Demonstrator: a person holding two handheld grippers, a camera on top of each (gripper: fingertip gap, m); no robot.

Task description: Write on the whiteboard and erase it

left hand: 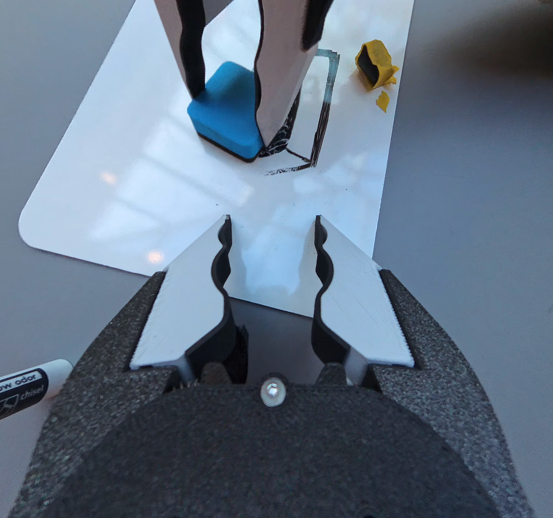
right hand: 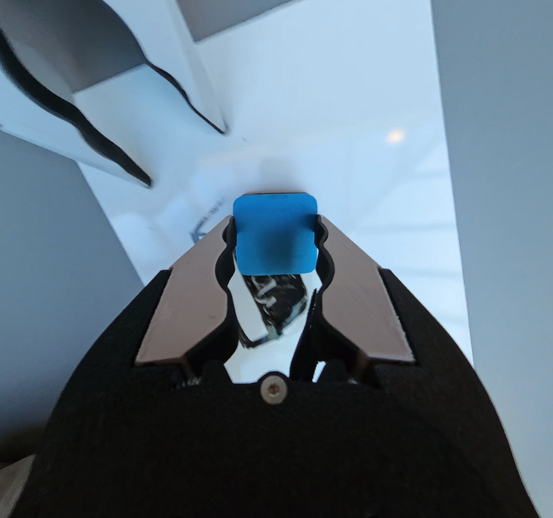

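Note:
My right gripper is shut on a blue block eraser and presses it flat on a white board. Black marker scribble lies on the board just behind the eraser. In the left wrist view the right gripper comes down from the top onto the eraser, beside a partly smeared black drawn rectangle. My left gripper is open and empty, hovering over the board's near edge. It also shows at the upper left of the right wrist view.
A crumpled yellow piece around a small black object lies at the board's far right, with a yellow scrap beside it. A white marker pen lies on the grey table at my lower left.

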